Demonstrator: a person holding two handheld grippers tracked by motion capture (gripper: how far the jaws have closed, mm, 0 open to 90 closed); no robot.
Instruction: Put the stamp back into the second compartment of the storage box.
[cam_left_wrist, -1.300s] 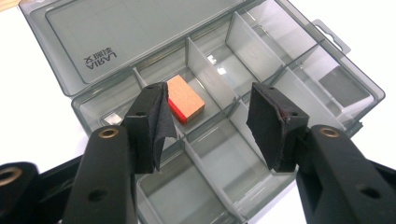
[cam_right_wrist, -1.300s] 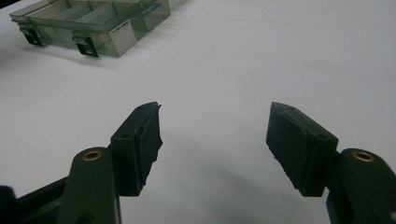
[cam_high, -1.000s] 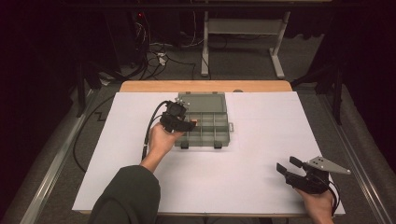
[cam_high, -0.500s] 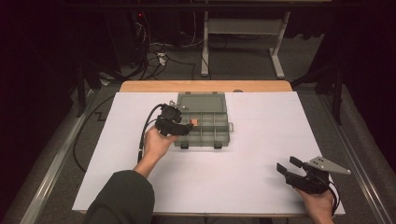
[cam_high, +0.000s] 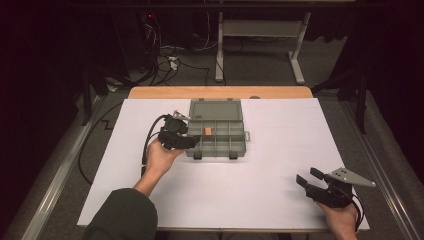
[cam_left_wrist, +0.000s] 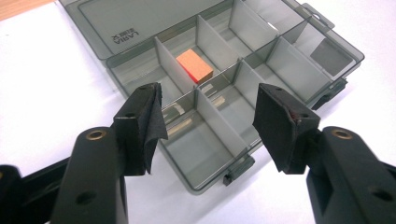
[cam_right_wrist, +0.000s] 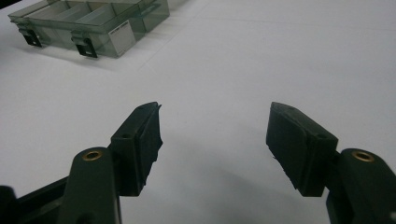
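Observation:
A grey see-through organiser box lies open at the table's middle back, its lid flat behind it. An orange block rests in a back-row compartment. My left gripper hovers at the box's left front corner. Its jaws have just been opening and stand open with nothing between them. In the left gripper view the jaws frame the box, with the block beyond the left gripper. My right gripper is open near the front right, low over bare white surface.
White paper covers the table, with a wooden strip along the back edge. The left gripper's cable loops over the paper to the left. The box's front latches show far off in the right gripper view. Dark floor and cables lie beyond.
My left gripper has drawn back leftward from over the box, away from the orange block, which stays in its compartment. The right gripper has not moved.

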